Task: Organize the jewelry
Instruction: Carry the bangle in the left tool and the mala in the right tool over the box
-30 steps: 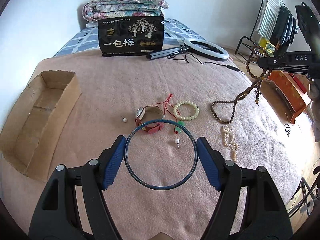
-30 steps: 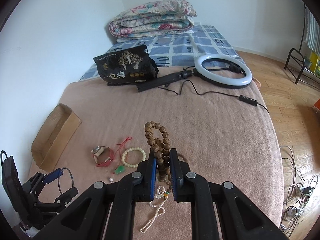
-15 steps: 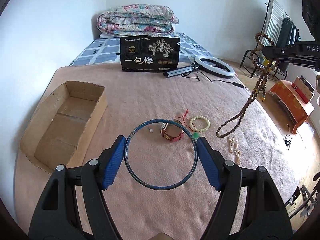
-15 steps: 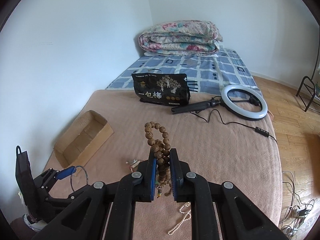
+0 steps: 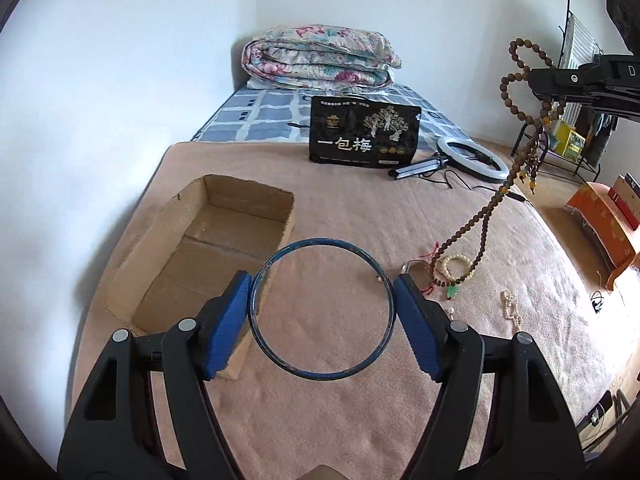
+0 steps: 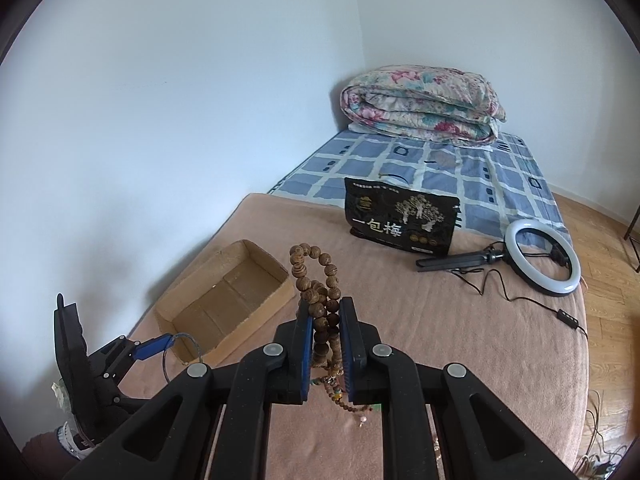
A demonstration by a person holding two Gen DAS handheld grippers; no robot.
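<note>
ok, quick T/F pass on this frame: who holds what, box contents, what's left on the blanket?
1. The left gripper holds a thin dark blue ring bangle between its fingers. True.
2. The right gripper is open and holds nothing. False: it is shut on a long brown wooden bead necklace, which dangles below it.
3. The open cardboard box already has jewelry in it. False: none shows inside it.
4. A cream bead bracelet lies on the pink blanket. True.
5. The white ring light is standing upright. False: it lies flat on the blanket.
</note>
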